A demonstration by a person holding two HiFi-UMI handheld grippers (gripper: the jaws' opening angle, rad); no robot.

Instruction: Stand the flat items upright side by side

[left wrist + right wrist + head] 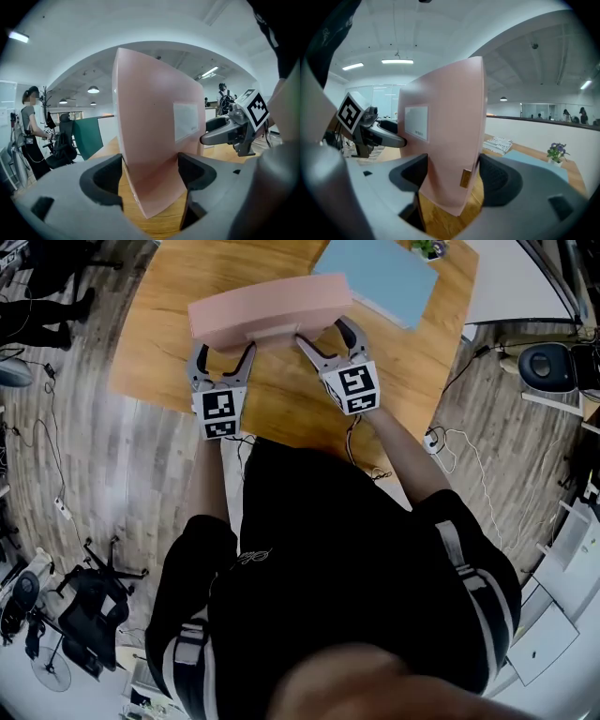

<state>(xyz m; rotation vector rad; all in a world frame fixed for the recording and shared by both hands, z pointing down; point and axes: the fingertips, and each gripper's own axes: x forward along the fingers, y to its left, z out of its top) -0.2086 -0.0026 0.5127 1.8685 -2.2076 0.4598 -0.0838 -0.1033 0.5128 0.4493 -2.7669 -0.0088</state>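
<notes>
In the head view, a pink file box (267,310) is seen on edge over the wooden table (169,362), at about 12 o'clock from the person. It is taken at its near side by the left gripper (223,351) at 7 o'clock of it and the right gripper (323,334) at 5 o'clock. A light blue flat item (380,276) lies on its face at 1 o'clock of the box, just beside it. In the left gripper view, the box is shown upright between the jaws, which are spread wide and pinched on its two broad faces. Its lower corner is seen close over the wood, but whether it rests there cannot be told. In the right gripper view, the same hold is shown: wide jaws pressed on the box, with a small brass clasp (465,178) near the lower edge at 6 o'clock and the blue item at 4 o'clock. The step in hand is judged to be the setting down of the box on its long edge. It is best done with both ends lowered evenly, so the whole edge is seated at once. The jaws should be released only when the box is felt to stand without leaning, one gripper being eased off first as a test. Room beside it should be left for the blue item.
</notes>
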